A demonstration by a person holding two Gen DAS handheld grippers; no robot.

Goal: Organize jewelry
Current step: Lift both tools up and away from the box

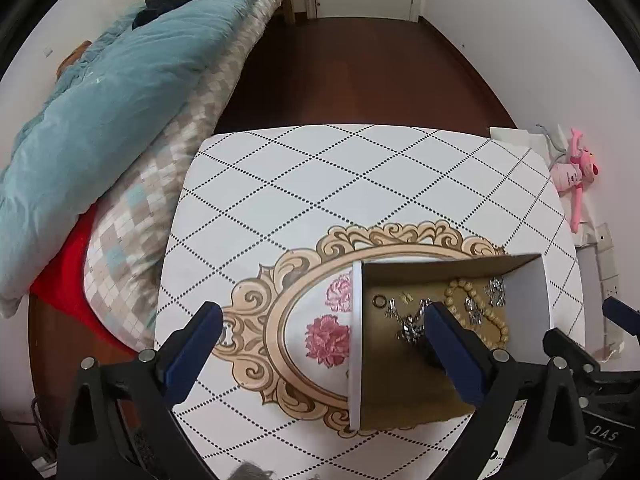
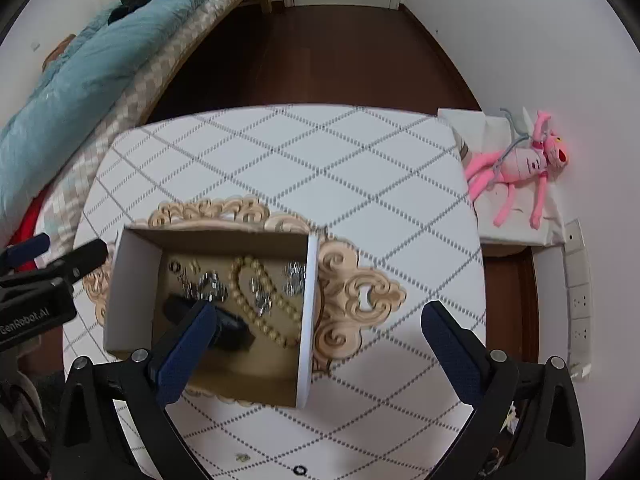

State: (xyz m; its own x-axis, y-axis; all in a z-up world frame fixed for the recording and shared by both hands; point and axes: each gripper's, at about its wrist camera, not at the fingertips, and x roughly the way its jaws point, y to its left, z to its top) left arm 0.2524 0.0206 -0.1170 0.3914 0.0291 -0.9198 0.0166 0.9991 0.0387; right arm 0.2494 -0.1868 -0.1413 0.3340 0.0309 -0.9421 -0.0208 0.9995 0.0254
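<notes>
Evidently both pairs of tongs, left tongs (image 1: 324,344) and right tongs (image 2: 320,340), hang spread wide and empty above the white quilted-pattern bench (image 2: 304,168). The open white cardboard box (image 2: 308,320) sits at about six o'clock on the bench, holding a beige beaded necklace (image 2: 260,300), silvery sparkling pieces (image 2: 212,284) and a dark oblong item (image 2: 230,330). A small ring (image 2: 299,469) lies outside, nearer the bench's six o'clock edge. Picking it up likely calls for a low, slow pinch.
</notes>
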